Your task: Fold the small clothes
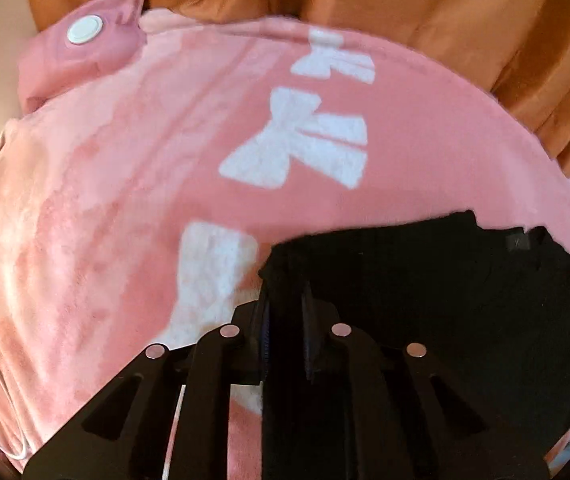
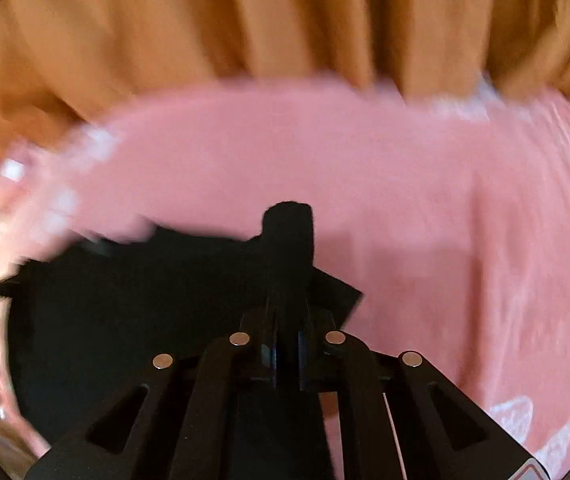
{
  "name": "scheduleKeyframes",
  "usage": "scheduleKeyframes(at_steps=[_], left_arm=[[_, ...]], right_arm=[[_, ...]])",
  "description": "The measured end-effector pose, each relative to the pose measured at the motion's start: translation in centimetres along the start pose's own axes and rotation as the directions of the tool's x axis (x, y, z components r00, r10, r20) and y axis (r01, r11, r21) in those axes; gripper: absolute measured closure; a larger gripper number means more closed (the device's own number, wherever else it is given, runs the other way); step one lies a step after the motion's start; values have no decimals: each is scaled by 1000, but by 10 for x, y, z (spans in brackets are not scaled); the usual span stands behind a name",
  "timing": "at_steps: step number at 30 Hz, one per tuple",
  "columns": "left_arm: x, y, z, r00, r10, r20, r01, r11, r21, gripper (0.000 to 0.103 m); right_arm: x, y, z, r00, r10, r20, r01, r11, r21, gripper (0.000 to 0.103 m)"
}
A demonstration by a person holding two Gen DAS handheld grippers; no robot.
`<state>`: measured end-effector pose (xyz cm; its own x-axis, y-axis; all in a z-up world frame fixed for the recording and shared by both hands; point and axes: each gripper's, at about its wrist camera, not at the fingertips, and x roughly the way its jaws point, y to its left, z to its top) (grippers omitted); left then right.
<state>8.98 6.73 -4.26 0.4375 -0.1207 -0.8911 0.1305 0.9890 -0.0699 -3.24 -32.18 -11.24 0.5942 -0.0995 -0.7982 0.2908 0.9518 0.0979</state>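
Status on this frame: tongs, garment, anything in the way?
Left tongs shut on black garment. Right tongs shut on it too. Garment over pink blanket. Pink pouch at far corner, apart.

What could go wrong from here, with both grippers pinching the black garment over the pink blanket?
1. The right gripper holds only a narrow bunched tab of the black garment; it may slip out when pulled.
2. The left gripper grips the garment's edge right above the fluffy pink blanket; setting it down could snag or pinch the blanket.
3. Both views are motion-blurred, so a fast move may leave the fold uneven.
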Motion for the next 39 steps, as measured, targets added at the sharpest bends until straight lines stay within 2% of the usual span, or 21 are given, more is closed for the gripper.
scheduleKeyframes(at_steps=[2,3,4,5,6,8,10,13,16,19,23,24,26,27,28,31,33,34,36,37,39], left_arm=[[-12,0,-2,1000,27,10,-26,999,-18,85],[-27,0,-4,999,41,29,-40,998,-40,85],[-43,-1,-5,997,48,64,-44,998,-53,77],[-57,-5,-7,993,57,101,-51,997,-60,66],[-78,-11,-10,983,61,171,-52,997,-57,60],[-100,-25,-13,969,32,247,-26,999,-26,48],[-109,-49,-17,966,-45,255,38,999,32,41],[-94,-78,-28,980,-72,186,55,994,93,40],[-70,-92,-41,995,-30,95,18,993,120,40],[-42,-92,-42,999,-43,6,42,996,77,40],[-23,-91,-53,999,38,8,-39,990,138,34],[-25,-87,-54,999,33,8,-34,990,138,34],[-28,-75,-56,999,36,9,-37,990,133,34],[-30,-66,-57,999,34,10,-35,991,128,34],[-32,-61,-58,1000,27,8,-28,992,124,34],[-34,-56,-58,999,36,21,-38,990,133,34],[-37,-65,-62,997,73,38,-78,985,156,34],[-38,-70,-63,996,82,41,-88,982,166,36],[-43,-82,-67,998,59,30,-64,981,185,36],[-46,-85,-70,999,46,25,-50,980,191,36],[-51,-89,-77,999,35,16,-37,976,215,36]], right_arm=[[5,-2,-5,1000,-5,21,6,1000,-20,94],[-1,2,-2,1000,-29,3,29,998,-53,88],[-10,2,-1,999,-40,19,40,998,-44,80],[-23,1,-1,997,-55,47,56,998,-19,77],[-34,1,0,996,-60,69,61,998,-3,76],[-68,6,-2,983,-35,182,30,999,31,73],[-85,25,-5,972,45,232,-48,999,4,74],[-81,72,-14,970,171,173,-160,984,-77,74],[-56,116,-31,986,145,83,-131,980,-151,74],[-43,130,-41,986,163,32,-156,975,-160,74],[-34,139,-41,979,201,23,-191,958,-212,75],[-26,138,-42,988,151,14,-143,958,-248,86],[-11,117,-38,998,60,-12,-61,970,-234,87],[-10,95,-35,995,99,-20,-101,979,-175,89],[-11,77,-33,997,76,-23,-78,988,-130,103],[-22,17,-31,997,-76,5,76,997,-10,103],[-33,-6,-37,999,-31,15,30,996,84,103],[-41,-3,-40,1000,-10,23,8,995,96,94],[-56,25,-49,997,66,40,-66,998,10,90],[-65,52,-57,990,134,42,-130,988,-79,91],[-67,85,-73,989,147,23,-139,968,-211,99]])
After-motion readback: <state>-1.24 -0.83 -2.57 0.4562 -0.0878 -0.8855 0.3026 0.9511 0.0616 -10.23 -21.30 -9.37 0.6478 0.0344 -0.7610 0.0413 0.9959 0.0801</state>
